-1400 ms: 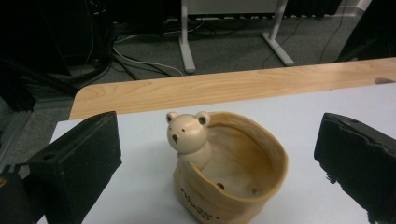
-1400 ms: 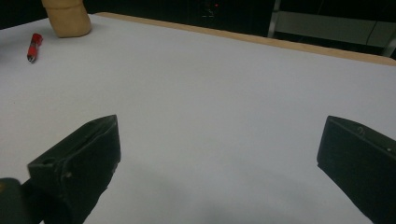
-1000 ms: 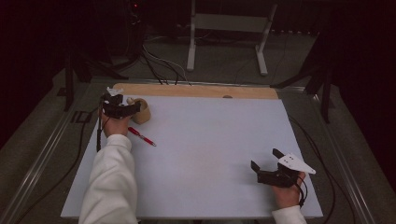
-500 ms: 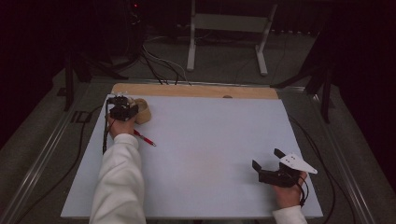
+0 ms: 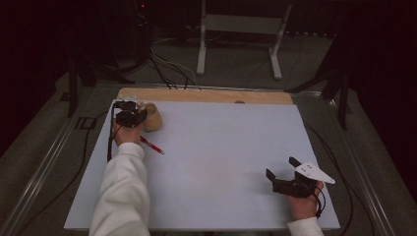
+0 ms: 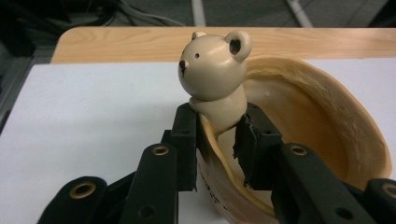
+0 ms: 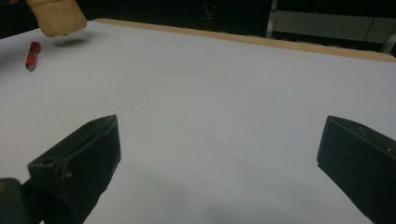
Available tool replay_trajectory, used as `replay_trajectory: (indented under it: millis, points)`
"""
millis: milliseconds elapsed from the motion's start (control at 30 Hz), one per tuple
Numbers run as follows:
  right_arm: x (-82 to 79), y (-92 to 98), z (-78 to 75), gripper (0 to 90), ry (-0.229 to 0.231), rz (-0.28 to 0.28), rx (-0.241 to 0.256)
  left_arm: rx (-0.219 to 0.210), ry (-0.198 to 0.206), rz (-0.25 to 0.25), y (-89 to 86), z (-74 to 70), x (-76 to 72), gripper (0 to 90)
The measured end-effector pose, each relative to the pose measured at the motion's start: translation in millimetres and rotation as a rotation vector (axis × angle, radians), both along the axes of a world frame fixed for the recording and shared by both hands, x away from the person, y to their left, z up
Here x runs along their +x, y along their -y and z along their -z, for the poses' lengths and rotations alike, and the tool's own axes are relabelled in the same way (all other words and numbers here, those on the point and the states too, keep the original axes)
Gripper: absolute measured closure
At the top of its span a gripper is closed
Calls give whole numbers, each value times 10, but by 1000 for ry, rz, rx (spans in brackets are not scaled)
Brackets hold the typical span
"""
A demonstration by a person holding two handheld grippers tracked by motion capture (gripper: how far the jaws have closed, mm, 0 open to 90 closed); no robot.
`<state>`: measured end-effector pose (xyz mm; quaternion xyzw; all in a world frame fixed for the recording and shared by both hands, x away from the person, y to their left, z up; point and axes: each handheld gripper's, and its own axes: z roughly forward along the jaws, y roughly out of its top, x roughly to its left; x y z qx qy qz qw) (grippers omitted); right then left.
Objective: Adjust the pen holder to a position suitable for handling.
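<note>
From the high view, one white table (image 5: 216,167) carries three loose things' worth of interest: one tan cup (image 5: 152,117) near the far left corner, one red pen (image 5: 151,145) lying flat just nearer the person than the cup, and two grippers. The left gripper (image 5: 132,116) sits at the cup's left side, touching it, with one white sleeve (image 5: 120,196) trailing back from it. The right gripper (image 5: 281,172) rests near the near right corner, well apart from cup and pen, its two jaws spread with nothing between them.

In the left gripper view, the two black jaws are pinched on the cup's (image 6: 299,140) rim at the neck of one small bear (image 6: 215,70) moulded onto that rim (two ears, two dot eyes, one dark nose). The cup tilts, its hollow inside facing right. A wooden strip (image 6: 140,44) runs along the table's far edge behind it.

In the right gripper view, the two jaws stand wide apart over bare table (image 7: 224,102). Far off at the upper left hang the cup (image 7: 56,18), its shadow beneath it, and the one pen (image 7: 31,54) beside that
</note>
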<state>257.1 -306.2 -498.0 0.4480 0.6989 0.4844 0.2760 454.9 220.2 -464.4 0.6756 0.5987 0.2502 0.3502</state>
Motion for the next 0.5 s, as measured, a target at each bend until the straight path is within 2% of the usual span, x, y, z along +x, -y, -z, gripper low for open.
replay_trajectory:
  millis: [200, 333, 500]
  points:
    - [-5, 10, -1, 0, 2, 0, 12, 1, 20, 62, 141, -77, -109, 707]
    - [6, 10, 11, 0, -6, 0, 17, -3, 27, 124, 271, -85, -187, 707]
    - [-2, 16, 9, 0, -5, 3, 25, -27, 42, 185, 435, -110, -272, 707]
